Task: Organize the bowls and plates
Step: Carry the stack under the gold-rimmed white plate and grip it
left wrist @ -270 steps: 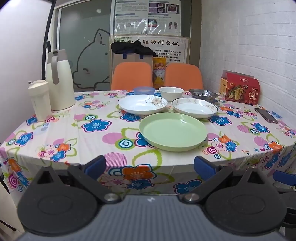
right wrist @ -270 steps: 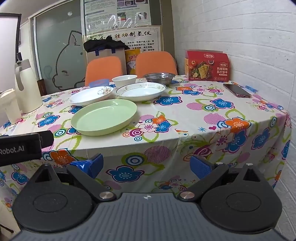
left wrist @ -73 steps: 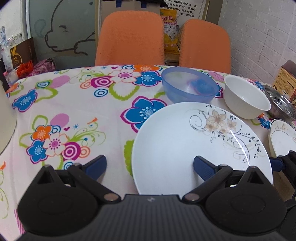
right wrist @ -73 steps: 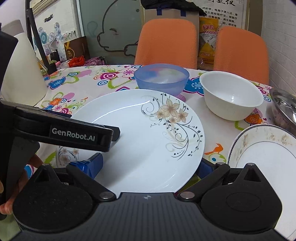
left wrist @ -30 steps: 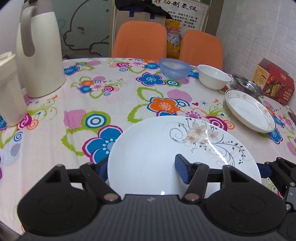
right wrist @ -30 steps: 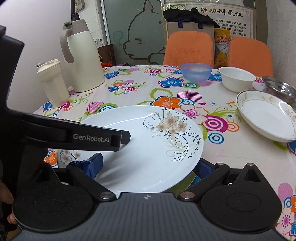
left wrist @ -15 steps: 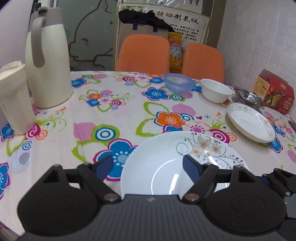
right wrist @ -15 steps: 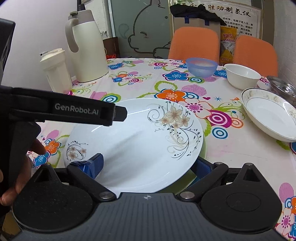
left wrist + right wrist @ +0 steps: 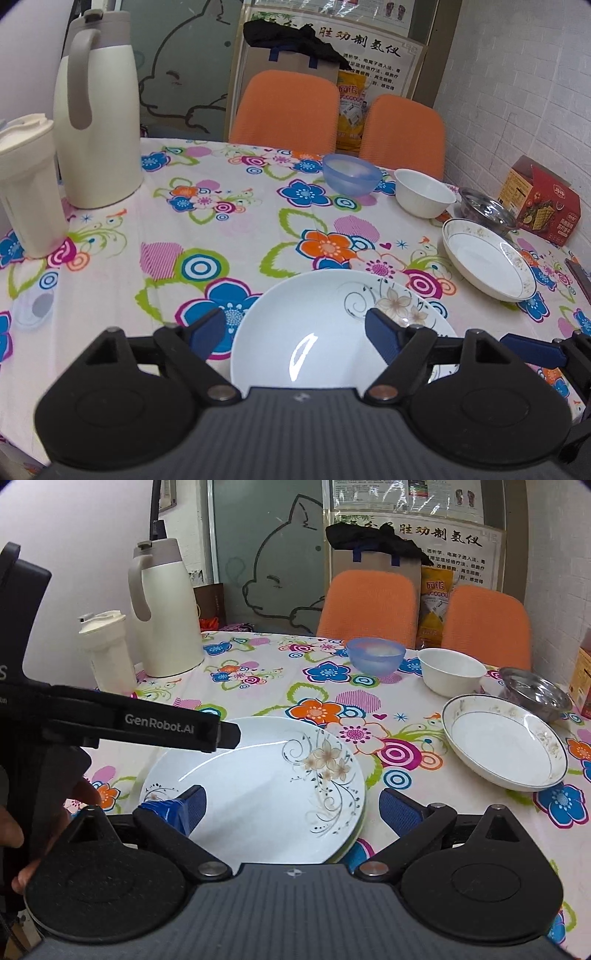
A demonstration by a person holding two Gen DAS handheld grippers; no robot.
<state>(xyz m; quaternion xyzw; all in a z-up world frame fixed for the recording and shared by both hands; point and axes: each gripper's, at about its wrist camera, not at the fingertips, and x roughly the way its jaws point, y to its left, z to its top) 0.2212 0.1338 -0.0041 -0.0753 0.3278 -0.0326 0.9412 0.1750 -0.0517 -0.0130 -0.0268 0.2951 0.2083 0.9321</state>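
Both tools, the left tool point(image 9: 295, 332) and the right tool point(image 9: 291, 806), are sitting with fingers apart around the flowered white plate point(image 9: 258, 786), which is resting on a green plate point(image 9: 356, 836) near the table point(image 9: 258, 686) edge, where a careless withdrawal could drag the stack off.

Soft, even room light is filling both views, and nothing is looking dark. A bright streak is shining on the white plate point(image 9: 314, 332), so a lamp is glowing from above. Shadows are staying pale. The fisheye lens is bending the wall point(image 9: 524, 92) near the edges, and the corners are fading to black.
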